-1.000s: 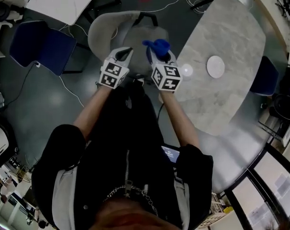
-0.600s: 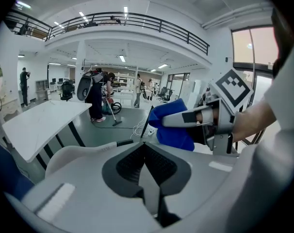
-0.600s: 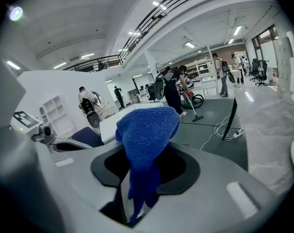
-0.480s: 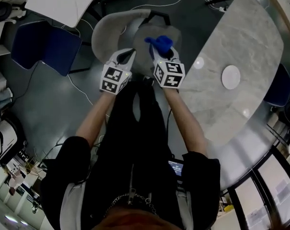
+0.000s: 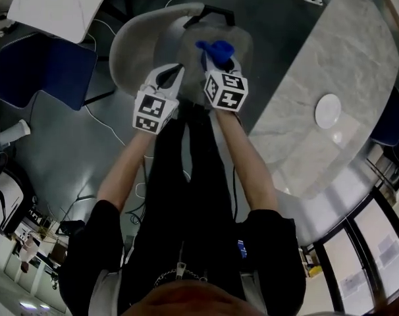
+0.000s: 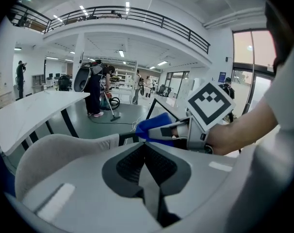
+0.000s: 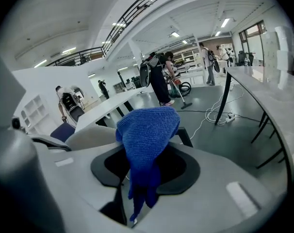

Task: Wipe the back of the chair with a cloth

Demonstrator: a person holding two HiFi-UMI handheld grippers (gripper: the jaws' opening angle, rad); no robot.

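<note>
Cloth (image 5: 214,47), blue and bunched, sits at the tip of the right gripper (image 5: 216,56) in the upper centre of the head view. It hangs over the pale chair (image 5: 130,41), whose curved back rim arcs across the upper left. I cannot tell whether cloth and chair touch. The left gripper (image 5: 171,74) is just beside the right one, tip toward the chair. A marble table (image 5: 338,38) fills the right side of the frame, its edge near the chair. A blue chair (image 5: 38,71) sits at left, well apart.

Left gripper view: the jaws are pressed together with nothing between them. The chair back runs across the lower left. The right gripper and cloth show beyond, at centre.

Right gripper view: the jaws are pinched on the cloth. A broad fold stands above them and a tail hangs down between. The chair rim lies behind at left, the table edge at right, and a cable (image 7: 220,114) on the floor under it.

Step in hand is probably bringing the cloth onto the back. It would go best with the broad fold laid flat, strokes following the curve and a firm pinch. Room looks open to the left and beyond the chair. The table edge limits any sweep to the right.
</note>
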